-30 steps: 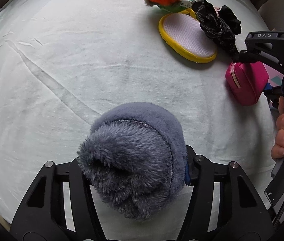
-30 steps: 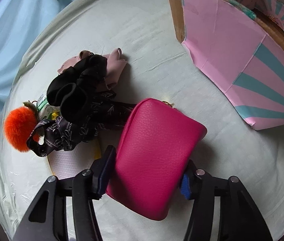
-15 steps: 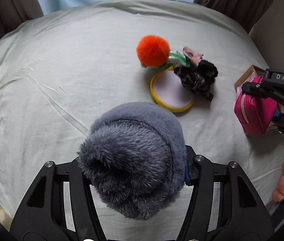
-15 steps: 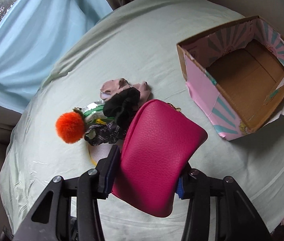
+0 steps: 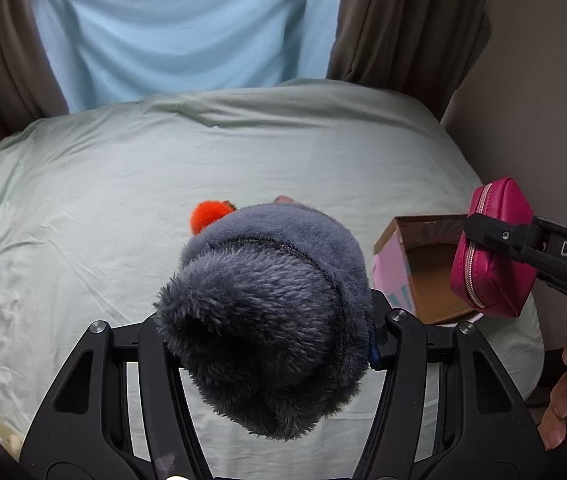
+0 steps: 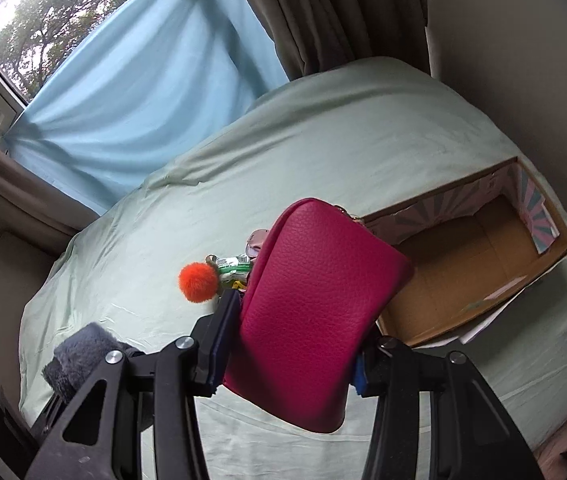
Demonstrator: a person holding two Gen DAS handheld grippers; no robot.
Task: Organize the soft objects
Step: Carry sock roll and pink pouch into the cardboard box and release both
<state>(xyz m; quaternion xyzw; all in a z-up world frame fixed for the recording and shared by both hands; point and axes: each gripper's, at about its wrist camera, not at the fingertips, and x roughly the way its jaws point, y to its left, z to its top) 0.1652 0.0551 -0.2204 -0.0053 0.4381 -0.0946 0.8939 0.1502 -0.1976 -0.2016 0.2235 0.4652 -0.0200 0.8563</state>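
Note:
My left gripper (image 5: 267, 340) is shut on a grey fluffy earmuff (image 5: 267, 312) and holds it high above the bed. My right gripper (image 6: 287, 344) is shut on a magenta zip pouch (image 6: 315, 312), also lifted; the pouch shows at the right of the left wrist view (image 5: 491, 248), beside the open pink cardboard box (image 5: 391, 260). The box (image 6: 483, 264) lies open just right of the pouch. An orange pompom (image 6: 198, 282) lies on the sheet with other small soft items partly hidden behind the pouch.
A pale green bedsheet (image 5: 123, 208) covers the bed. Blue curtain (image 6: 131, 92) and brown drapes (image 5: 403, 20) hang behind it. A wall (image 5: 543, 100) runs along the right. The earmuff also shows at lower left of the right wrist view (image 6: 79, 356).
Both grippers have risen well above the bed with their objects. The right gripper has carried the pouch toward the open box, and the pile of soft items now looks small and far.

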